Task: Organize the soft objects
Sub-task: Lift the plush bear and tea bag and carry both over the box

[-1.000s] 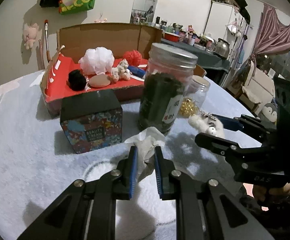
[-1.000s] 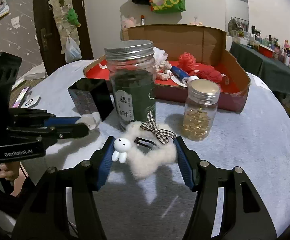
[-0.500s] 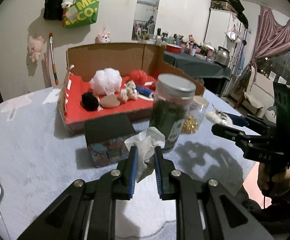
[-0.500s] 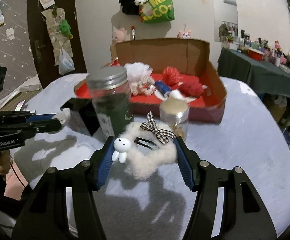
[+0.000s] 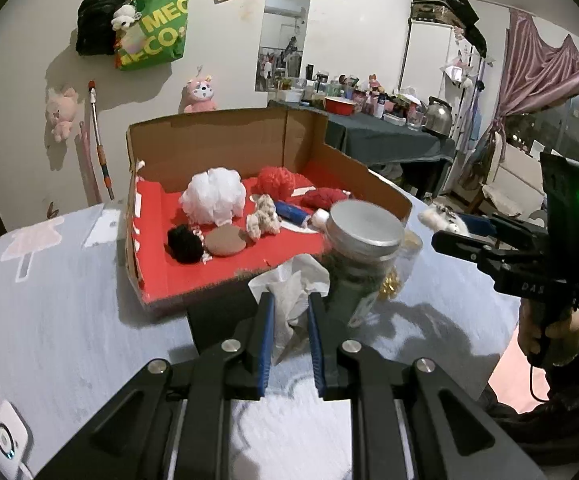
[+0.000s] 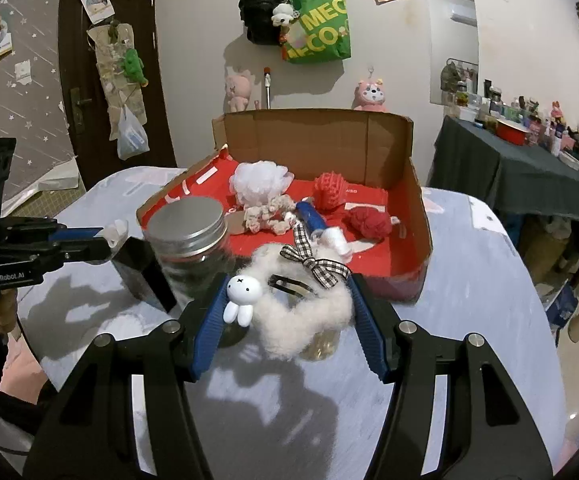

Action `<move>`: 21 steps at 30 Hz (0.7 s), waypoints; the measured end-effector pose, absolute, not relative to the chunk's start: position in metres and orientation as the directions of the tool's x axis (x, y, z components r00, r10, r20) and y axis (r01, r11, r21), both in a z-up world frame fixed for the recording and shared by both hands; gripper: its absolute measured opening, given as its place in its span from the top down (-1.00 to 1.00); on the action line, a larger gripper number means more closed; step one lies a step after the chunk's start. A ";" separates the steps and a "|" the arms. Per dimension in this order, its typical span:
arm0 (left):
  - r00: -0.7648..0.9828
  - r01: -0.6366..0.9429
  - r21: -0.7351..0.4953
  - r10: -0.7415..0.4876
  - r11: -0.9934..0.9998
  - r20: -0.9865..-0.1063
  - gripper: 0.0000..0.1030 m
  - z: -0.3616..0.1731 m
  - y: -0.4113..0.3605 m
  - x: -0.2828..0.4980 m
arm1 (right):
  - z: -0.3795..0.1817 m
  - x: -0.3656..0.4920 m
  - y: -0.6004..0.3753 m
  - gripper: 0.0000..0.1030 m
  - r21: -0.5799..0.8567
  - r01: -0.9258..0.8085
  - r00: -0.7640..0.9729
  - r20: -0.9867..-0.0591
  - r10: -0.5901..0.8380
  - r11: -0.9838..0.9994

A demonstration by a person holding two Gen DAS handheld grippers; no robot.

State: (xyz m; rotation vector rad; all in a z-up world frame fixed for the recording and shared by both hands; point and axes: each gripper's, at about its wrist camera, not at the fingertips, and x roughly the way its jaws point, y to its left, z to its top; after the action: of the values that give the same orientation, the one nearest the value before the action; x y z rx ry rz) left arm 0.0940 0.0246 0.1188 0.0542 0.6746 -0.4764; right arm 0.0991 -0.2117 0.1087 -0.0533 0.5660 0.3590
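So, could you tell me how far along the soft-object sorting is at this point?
Done: several soft pieces, like the white pouf, lie in the cardboard box. In hand: left gripper pinches a tissue; right gripper grips a fluffy hair tie. Left: dropping both in.

The left gripper [image 5: 290, 312] pointed downward, fingers clamped on crumpled white tissue [image 5: 295, 285]; the right gripper [image 6: 285, 300] gripped a fluffy white hair accessory [image 6: 309, 312].

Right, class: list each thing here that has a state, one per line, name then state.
Left claw: shut on the tissue.
Right claw: shut on the fluffy hair clip.
Cardboard box: open, soft things inside.
Big jar: lid on.
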 end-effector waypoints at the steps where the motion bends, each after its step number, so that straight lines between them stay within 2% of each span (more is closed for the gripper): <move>1: 0.676 0.445 -0.102 -0.408 0.890 -0.613 0.67 0.120 0.024 0.097 | 0.110 0.103 -0.212 -0.11 0.049 -0.350 0.781 -0.536 0.320 0.935; 8: 0.641 0.479 -0.077 -0.408 0.874 -0.650 0.67 0.128 0.019 0.133 | 0.120 0.144 -0.212 -0.11 0.034 -0.381 0.733 -0.598 0.325 0.924; 14: 0.581 0.499 -0.068 -0.393 0.864 -0.713 0.67 0.121 0.014 0.170 | 0.115 0.191 -0.207 -0.11 0.033 -0.408 0.649 -0.692 0.316 0.912; 21: 0.515 0.533 -0.055 -0.375 0.845 -0.771 0.67 0.110 0.004 0.204 | 0.104 0.230 -0.189 -0.11 0.043 -0.478 0.559 -0.756 0.341 0.878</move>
State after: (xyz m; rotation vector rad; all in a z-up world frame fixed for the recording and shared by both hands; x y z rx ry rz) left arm 0.2044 0.0039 0.1103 0.1977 0.8732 -0.5496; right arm 0.2296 -0.1890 0.1042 -0.1744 0.8499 0.4855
